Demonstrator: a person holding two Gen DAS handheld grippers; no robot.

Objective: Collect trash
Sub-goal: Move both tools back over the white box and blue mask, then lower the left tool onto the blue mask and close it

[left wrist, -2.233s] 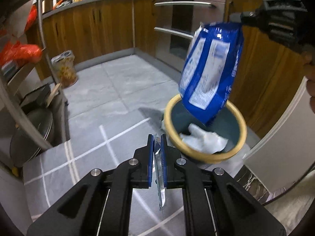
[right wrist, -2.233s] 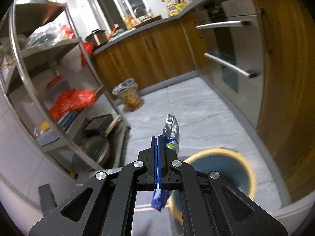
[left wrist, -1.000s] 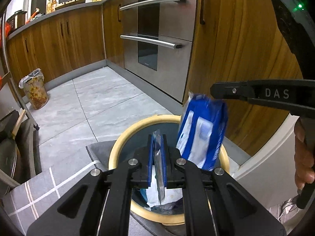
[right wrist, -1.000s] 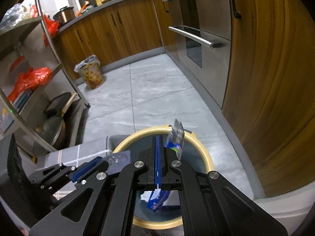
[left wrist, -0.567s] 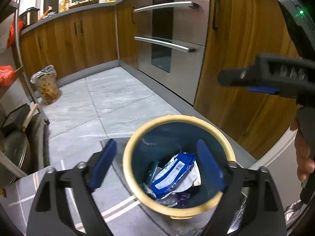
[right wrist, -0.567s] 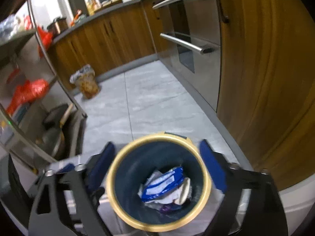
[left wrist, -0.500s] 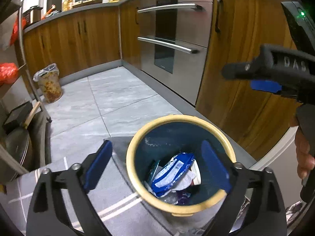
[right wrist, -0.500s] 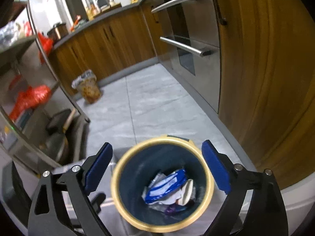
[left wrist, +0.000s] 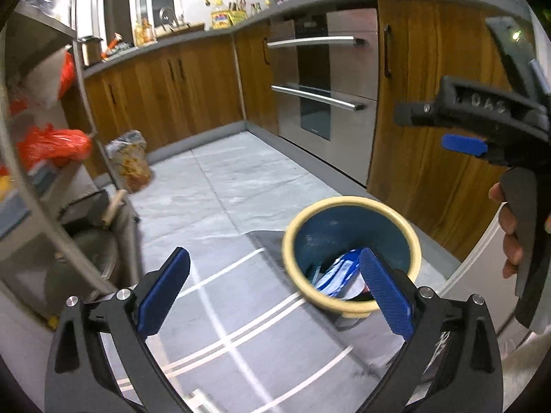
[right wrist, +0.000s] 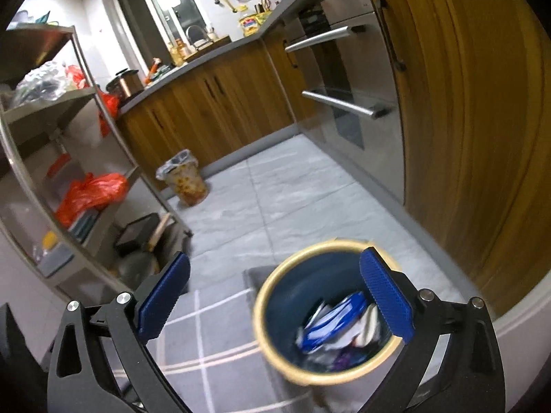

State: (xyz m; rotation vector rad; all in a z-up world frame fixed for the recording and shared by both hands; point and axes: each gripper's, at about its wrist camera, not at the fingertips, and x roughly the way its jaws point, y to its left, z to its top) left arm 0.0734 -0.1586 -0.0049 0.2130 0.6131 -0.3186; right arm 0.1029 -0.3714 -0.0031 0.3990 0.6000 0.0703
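Observation:
A blue bin with a yellow rim (left wrist: 351, 201) stands on a grey rug. Inside it lie a blue snack packet (left wrist: 335, 270), white paper and other wrappers. My left gripper (left wrist: 273, 258) hangs above and to the left of the bin. Its jaws are opening wide and nothing is between them. In the right wrist view the same bin (right wrist: 261, 309) and blue packet (right wrist: 330, 323) sit low in the frame. My right gripper (right wrist: 275, 256) is above them, its jaws opening wide and nothing between them. A hand (left wrist: 509, 237) holds the right tool's black frame (left wrist: 482, 110).
A metal rack (right wrist: 69, 172) with red bags and pans stands at the left. A small lined bin (right wrist: 184, 179) sits by the wooden cabinets. A steel oven (left wrist: 320, 103) and wooden doors run along the right. The grey rug (left wrist: 241, 327) has white lines.
Both grippers went from shut on wrappers to wide open. The silver wrapper and the blue packet dropped into the bin. Both grippers then drew up and away from the bin.

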